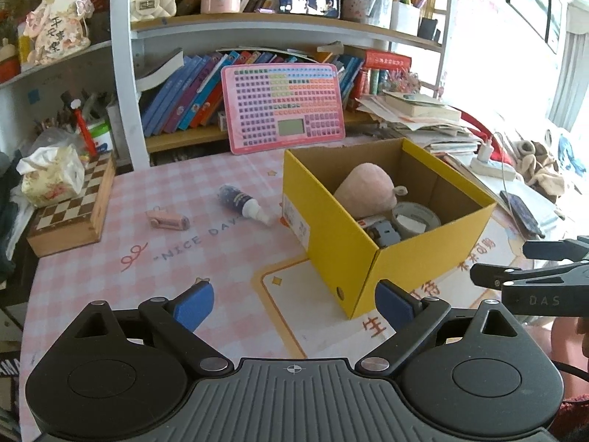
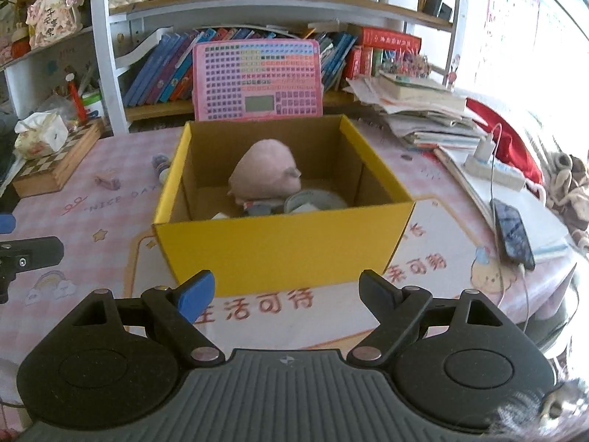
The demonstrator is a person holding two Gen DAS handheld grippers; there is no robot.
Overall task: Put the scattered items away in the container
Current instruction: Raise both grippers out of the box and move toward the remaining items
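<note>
Yellow box (image 1: 342, 254) holds pink plush (image 1: 364, 188); bottle (image 1: 241, 202), pink clip (image 1: 167, 221) lie outside.

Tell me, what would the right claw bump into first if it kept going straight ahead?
Probably the yellow box. The right claw is open and empty, aimed at the box's near wall, with only bare tablecloth in between. Depth is hard to judge, so it might touch the cloth just before the box.
</note>
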